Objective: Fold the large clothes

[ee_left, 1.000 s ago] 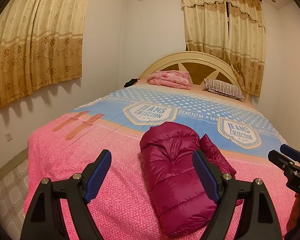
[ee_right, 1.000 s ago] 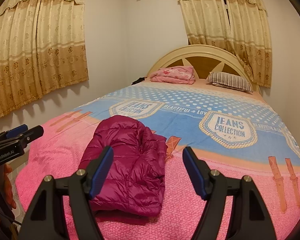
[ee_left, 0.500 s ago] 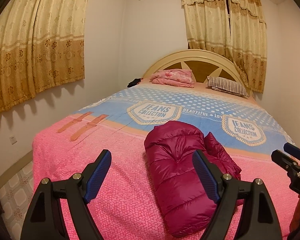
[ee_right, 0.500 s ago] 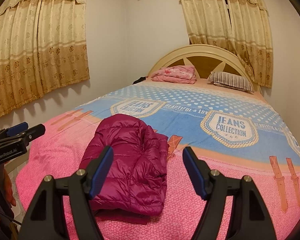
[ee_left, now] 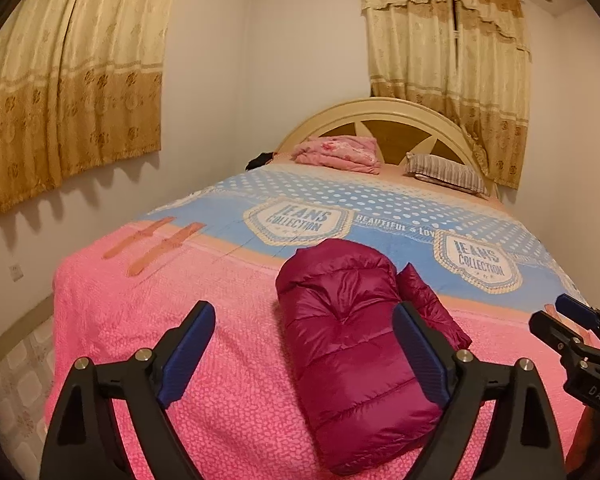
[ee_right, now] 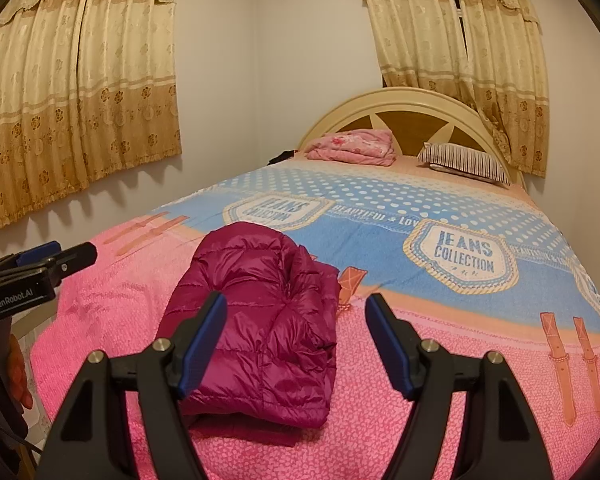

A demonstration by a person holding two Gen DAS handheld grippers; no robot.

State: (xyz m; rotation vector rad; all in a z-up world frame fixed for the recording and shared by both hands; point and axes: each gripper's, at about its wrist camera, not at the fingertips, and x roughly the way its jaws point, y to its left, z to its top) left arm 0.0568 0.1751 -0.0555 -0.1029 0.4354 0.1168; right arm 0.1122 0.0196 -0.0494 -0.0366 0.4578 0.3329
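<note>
A magenta puffer jacket (ee_left: 356, 340) lies folded into a compact bundle on the pink end of the bed; it also shows in the right wrist view (ee_right: 264, 320). My left gripper (ee_left: 304, 344) is open and empty, held above the bed's foot, with the jacket behind its right finger. My right gripper (ee_right: 298, 332) is open and empty, with the jacket behind its left finger. Each gripper appears at the edge of the other's view: the right gripper (ee_left: 580, 344) and the left gripper (ee_right: 40, 268).
The bed carries a pink and blue "Jeans Collection" blanket (ee_left: 380, 208). A folded pink quilt (ee_left: 340, 154) and a striped pillow (ee_left: 444, 172) lie by the headboard (ee_right: 412, 104). Curtains hang on the left wall and behind the headboard. Tiled floor (ee_left: 16, 384) shows at the left.
Both grippers have drawn back and risen slightly from the bed. The jacket has not moved. Both stay open.
</note>
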